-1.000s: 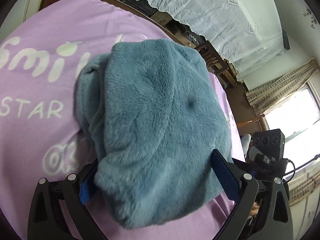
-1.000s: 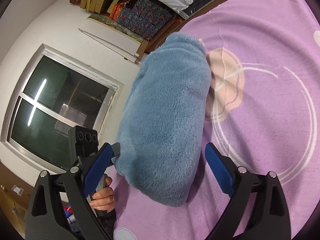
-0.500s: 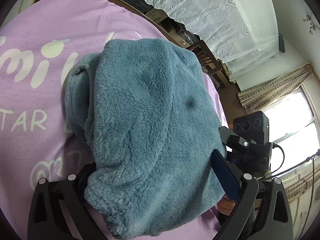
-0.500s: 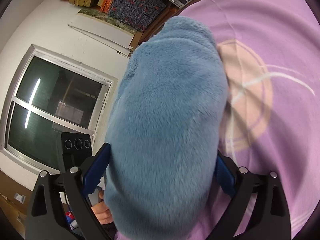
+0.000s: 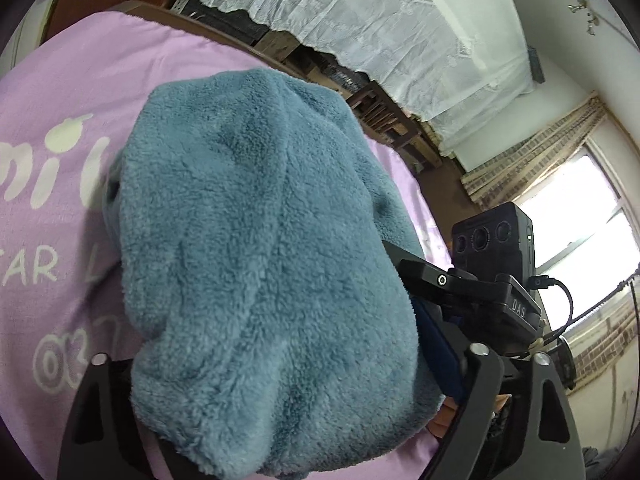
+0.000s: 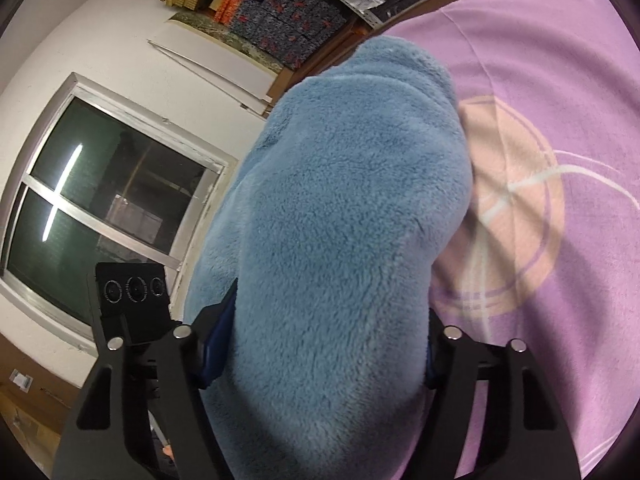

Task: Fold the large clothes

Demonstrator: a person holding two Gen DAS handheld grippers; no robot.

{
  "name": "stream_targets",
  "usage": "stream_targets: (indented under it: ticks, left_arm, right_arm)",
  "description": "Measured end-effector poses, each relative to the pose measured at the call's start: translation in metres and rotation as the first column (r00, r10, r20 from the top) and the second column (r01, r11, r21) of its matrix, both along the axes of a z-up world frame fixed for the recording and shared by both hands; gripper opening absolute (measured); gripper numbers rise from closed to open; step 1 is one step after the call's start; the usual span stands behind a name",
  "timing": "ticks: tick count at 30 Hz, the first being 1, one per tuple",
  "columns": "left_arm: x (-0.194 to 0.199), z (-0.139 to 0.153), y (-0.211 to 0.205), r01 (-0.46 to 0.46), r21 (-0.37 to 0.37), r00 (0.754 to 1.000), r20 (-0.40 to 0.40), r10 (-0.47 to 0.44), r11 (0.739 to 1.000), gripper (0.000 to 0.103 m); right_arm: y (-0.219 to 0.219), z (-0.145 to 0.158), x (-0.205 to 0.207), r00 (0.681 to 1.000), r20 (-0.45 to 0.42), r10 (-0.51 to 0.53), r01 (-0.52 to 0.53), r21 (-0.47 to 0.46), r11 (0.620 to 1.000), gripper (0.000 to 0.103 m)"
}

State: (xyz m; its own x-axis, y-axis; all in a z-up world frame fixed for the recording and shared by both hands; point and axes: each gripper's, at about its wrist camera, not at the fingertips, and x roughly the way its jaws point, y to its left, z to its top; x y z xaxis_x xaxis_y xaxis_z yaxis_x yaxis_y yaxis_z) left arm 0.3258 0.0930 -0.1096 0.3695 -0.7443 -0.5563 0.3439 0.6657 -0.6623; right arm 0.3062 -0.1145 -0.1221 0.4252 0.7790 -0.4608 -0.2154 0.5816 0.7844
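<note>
The jaws of the left gripper point(image 5: 280, 392) are closing, and between them sits one end of a thick, folded bundle of blue-grey fleece clothing point(image 5: 260, 248). Its blue pad on the right presses into the pile; the left pad is buried under the fleece, so the bundle is pinched across its width. The jaws of the right gripper point(image 6: 324, 340) are closing too, around the other end of the same fleece bundle point(image 6: 344, 240), with both blue pads sunk into the fabric on either side.

In the left wrist view the right gripper's black body and its three-lens camera box point(image 5: 494, 240) stand just beside the bundle's right flank. In the right wrist view the left gripper's matching camera box point(image 6: 132, 292) shows at lower left, next to the fleece.

The bundle rests near the edge of a lilac blanket with white lettering point(image 5: 48, 220), which also bears a peach disc and white arcs point(image 6: 516, 208).

Beyond the blanket's far edge hangs a white lace curtain point(image 5: 400, 32) over dark wooden shelving, and a bright window with a striped drape point(image 5: 576, 216) lies to the right. The right wrist view shows a dark aluminium-framed window point(image 6: 100, 208) in a white wall, with stacked patterned boxes point(image 6: 288, 12) above.
</note>
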Motion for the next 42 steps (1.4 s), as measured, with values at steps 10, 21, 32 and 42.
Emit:
stream_targets:
  ticks: [10,21,32,42]
  left_arm:
    - [-0.045,0.059,-0.007,0.001,-0.011,0.987,0.159,0.0,1.0,0.079]
    - [-0.142,0.147,-0.05,0.064,0.045,0.945,0.317,-0.075,0.997,0.079]
    - [-0.244,0.203,-0.096,0.138,0.086,0.885,0.437,-0.162,0.987,0.079]
    - [-0.31,0.194,-0.105,0.144,0.116,0.862,0.473,-0.182,0.983,0.079]
  right_arm:
    - [-0.025,0.044,-0.036,0.995,0.101,-0.018,0.009,0.085,0.996,0.066]
    - [-0.067,0.125,-0.142,0.967,0.243,-0.076,0.047,0.124,0.991,0.067]
    - [-0.117,0.186,-0.252,0.923,0.352,-0.156,0.13,0.096,0.987,0.068]
    - [-0.135,0.178,-0.33,0.898,0.404,-0.176,0.14,0.117,0.983,0.068]
